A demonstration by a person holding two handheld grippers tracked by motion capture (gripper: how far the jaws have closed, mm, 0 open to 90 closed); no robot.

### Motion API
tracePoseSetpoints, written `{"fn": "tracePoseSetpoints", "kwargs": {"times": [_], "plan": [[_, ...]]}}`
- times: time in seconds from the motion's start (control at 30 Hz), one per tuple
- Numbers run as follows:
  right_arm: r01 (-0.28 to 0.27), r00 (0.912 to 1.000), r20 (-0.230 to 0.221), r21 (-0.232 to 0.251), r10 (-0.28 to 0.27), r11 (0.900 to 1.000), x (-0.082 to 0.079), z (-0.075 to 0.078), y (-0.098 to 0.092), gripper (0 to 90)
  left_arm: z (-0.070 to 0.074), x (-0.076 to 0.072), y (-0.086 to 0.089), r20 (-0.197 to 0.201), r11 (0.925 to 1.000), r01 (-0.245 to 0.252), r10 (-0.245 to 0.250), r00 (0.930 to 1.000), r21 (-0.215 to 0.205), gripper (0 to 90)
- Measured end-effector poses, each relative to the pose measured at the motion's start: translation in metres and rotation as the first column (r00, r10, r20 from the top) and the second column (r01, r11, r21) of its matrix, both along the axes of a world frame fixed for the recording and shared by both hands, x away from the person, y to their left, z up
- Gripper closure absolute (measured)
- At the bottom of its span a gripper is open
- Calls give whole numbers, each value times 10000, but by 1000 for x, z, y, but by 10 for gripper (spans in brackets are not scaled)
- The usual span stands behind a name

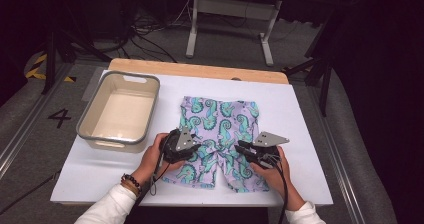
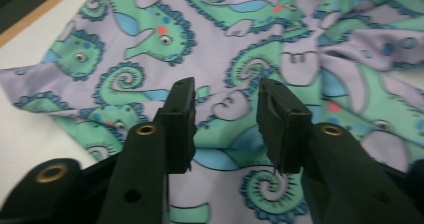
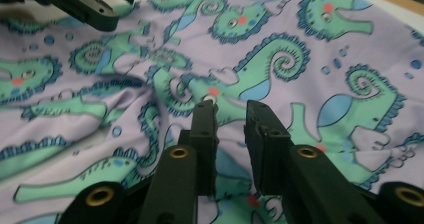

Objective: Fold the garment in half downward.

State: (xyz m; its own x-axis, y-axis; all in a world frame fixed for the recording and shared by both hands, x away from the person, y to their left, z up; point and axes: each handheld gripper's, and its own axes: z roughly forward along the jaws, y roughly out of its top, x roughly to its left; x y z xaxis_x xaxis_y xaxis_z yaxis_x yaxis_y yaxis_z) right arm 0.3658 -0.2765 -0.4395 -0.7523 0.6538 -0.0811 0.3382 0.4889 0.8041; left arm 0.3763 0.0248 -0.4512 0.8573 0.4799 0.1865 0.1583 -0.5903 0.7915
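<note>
Shorts (image 1: 220, 134) lie flat mid-table, waistband at the far end, legs toward the person. Left gripper (image 1: 186, 145) and right gripper (image 1: 244, 150) hover over the crotch area, one per leg, equally near. Both jaw pairs stand spread, nothing pinched; cloth lies directly beneath the tips. Bin (image 1: 85, 124) sits left
</note>
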Motion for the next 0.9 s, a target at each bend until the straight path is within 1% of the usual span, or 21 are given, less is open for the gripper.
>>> {"fn": "tracePoseSetpoints", "kwargs": {"times": [0.03,0.07,0.1,0.13,0.17,0.23,0.3,0.37,0.47,0.5,0.53,0.57,0.6,0.63,0.67,0.7,0.77,0.8,0.83,0.87,0.9], "plan": [[26,10000,-3,-76,-26,10000,-1,-1,0,687,0,-2,-1,23,9999,81,-81,10000,103,556],[44,9999,-137,40,-43,10000,-2,-2,0,670,1,-4,-2,67,9998,61,-62,10000,172,524],[88,9998,-199,63,-87,9999,-2,-3,0,635,1,-5,-3,3,9998,151,-151,9999,113,494],[193,9997,-163,-21,-193,9998,-2,-4,0,597,1,-6,-3,-96,9996,254,-253,9996,78,481],[273,9995,-169,-26,-274,9996,-2,-4,0,589,0,-6,-5,-228,9995,308,-307,9993,69,467],[396,9989,-268,71,-394,9992,-1,-5,-2,552,-2,-5,-9,-455,9989,428,-420,9981,178,413],[561,9981,-271,-31,-561,9984,1,-5,-4,521,-6,-4,-12,-618,9981,457,-432,9972,409,406],[635,9967,-508,69,-630,9980,3,-7,-6,516,-9,-2,-14,-799,9974,512,-470,9957,505,411],[534,9945,-890,-244,-553,9983,6,-13,-6,527,-13,2,-15,-1046,9950,580,-494,9933,811,481],[526,9932,-1024,-287,-553,9982,7,-14,-5,547,-14,3,-15,-1174,9949,640,-547,9916,774,509],[471,9922,-1139,-356,-509,9983,8,-16,-5,570,-14,4,-14,-1248,9960,629,-546,9907,637,547],[434,9911,-1238,-394,-480,9983,9,-17,-4,593,-15,5,-14,-1322,9958,643,-552,9897,653,588],[376,9902,-1323,-492,-438,9981,9,-19,-4,624,-15,6,-13,-1340,9957,709,-624,9890,596,607],[340,9905,-1313,-530,-407,9980,9,-20,-3,635,-15,7,-13,-1348,9956,729,-643,9888,593,635],[301,9907,-1311,-495,-364,9983,9,-20,-3,672,-15,8,-12,-1308,9958,654,-567,9898,637,701],[243,9905,-1342,-526,-312,9983,9,-19,-3,718,-15,8,-12,-1316,9956,687,-598,9895,642,751],[247,9907,-1321,-558,-319,9981,9,-19,-3,770,-15,9,-12,-1185,9946,688,-593,9912,775,791],[211,9911,-1301,-566,-284,9982,8,-19,-3,802,-15,9,-12,-1185,9946,688,-593,9912,775,804],[211,9911,-1301,-566,-284,9982,8,-19,-3,802,-14,8,-12,-1126,9938,718,-621,9917,847,804],[86,9918,-1269,-577,-159,9983,7,-18,-3,825,-13,7,-11,-1106,9939,702,-607,9920,845,807],[44,9925,-1221,-600,-117,9982,7,-17,-3,829,-11,7,-11,-982,9939,687,-601,9934,867,808]]}}
